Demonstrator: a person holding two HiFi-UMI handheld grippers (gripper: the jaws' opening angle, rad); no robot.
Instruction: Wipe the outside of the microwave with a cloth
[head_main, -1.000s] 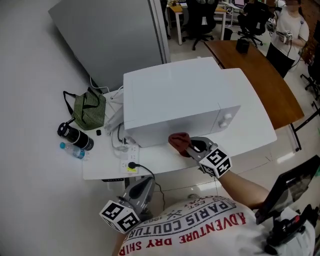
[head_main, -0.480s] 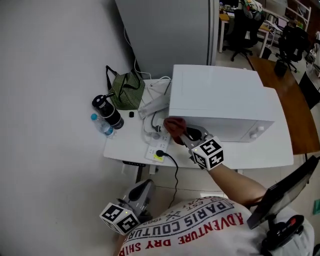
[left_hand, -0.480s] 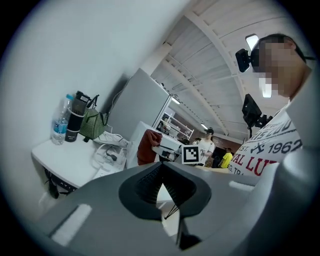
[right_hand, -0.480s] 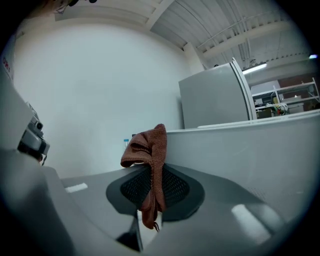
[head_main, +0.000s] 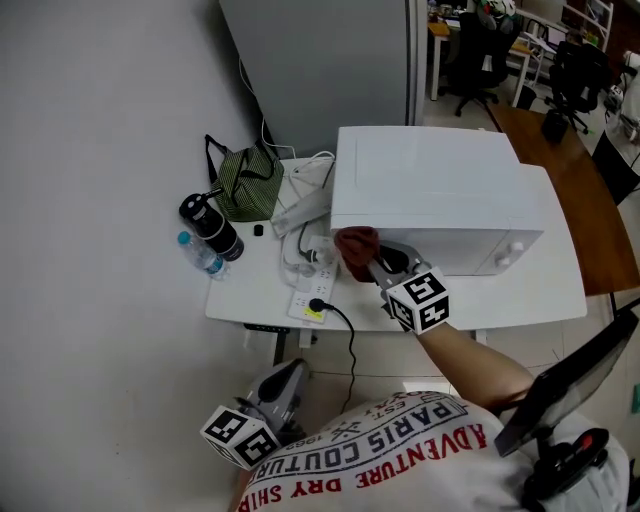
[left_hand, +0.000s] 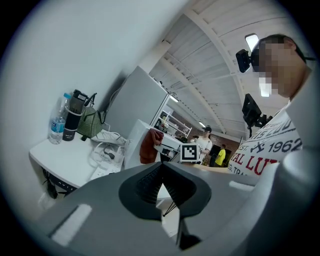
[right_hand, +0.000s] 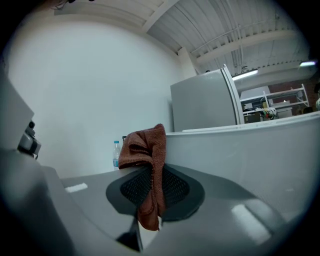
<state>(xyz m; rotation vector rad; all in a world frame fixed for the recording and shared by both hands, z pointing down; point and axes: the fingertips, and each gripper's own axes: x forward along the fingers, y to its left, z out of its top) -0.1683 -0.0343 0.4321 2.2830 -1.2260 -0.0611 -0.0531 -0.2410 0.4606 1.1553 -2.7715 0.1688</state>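
The white boxy microwave (head_main: 430, 190) sits on the white bench (head_main: 255, 295). Since a second ago the right claw (head_main: 370, 258), clamped on the rust-brown terry cloth (head_main: 355, 243), has slid it along the front to the microwave's left corner. The left claw (head_main: 290, 370) hangs below the bench edge, closed and empty.

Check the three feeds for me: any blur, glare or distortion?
Head view: sharp, evenly lit, white box-shaped microwave barely contrasts with the white tabletop. Right gripper view: fisheye, dark corners, rust-red terry cloth crisp in the right gripper. Left gripper view: fisheye, ceiling lamps flare.
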